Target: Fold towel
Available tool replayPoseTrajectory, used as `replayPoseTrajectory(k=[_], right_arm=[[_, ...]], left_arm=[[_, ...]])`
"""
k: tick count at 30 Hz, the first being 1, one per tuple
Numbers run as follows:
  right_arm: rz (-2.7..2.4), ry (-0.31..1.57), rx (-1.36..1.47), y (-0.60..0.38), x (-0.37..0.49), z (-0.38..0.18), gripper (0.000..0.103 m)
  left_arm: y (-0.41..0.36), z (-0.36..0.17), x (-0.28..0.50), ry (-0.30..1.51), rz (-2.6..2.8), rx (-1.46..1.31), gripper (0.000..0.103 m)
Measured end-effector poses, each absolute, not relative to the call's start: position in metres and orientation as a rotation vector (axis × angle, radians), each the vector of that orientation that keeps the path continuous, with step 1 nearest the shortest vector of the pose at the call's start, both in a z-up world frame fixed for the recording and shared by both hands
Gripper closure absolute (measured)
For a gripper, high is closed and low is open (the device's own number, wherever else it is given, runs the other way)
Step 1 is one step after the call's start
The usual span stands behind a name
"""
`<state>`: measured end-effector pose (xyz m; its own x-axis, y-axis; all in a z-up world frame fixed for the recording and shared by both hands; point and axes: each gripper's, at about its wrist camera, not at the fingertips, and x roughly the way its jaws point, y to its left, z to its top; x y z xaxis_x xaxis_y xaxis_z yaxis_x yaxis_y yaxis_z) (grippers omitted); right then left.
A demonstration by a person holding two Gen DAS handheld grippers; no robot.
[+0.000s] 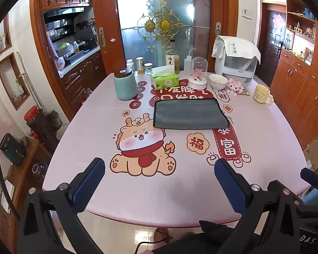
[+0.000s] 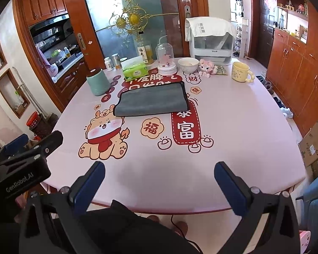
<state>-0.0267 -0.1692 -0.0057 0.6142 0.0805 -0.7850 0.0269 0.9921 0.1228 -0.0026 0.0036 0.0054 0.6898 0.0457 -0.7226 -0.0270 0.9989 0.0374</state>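
Left gripper (image 1: 160, 176): held level above the table's (image 1: 265, 148) near edge, pointing across it, jaws spread wide and empty. Canister (image 1: 125, 84): upright at far left. Towel (image 1: 189, 113): grey, folded flat in the middle of the table, well apart from both grippers, its far edge near the tissue box (image 1: 164, 80). Mug (image 1: 262, 94): far right. Right gripper (image 2: 160, 177): beside the left one, same level forward pose, jaws likewise wide apart, gripping nothing.
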Motion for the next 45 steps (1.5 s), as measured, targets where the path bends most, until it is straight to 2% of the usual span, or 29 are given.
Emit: replayPoseTrajectory(k=[45], right_arm=[[0.039,0.986,0.141,-0.157,-0.016,-0.024,0.0]], left_arm=[[0.017,-0.005,0.001,0.846,0.016,0.045,0.0]])
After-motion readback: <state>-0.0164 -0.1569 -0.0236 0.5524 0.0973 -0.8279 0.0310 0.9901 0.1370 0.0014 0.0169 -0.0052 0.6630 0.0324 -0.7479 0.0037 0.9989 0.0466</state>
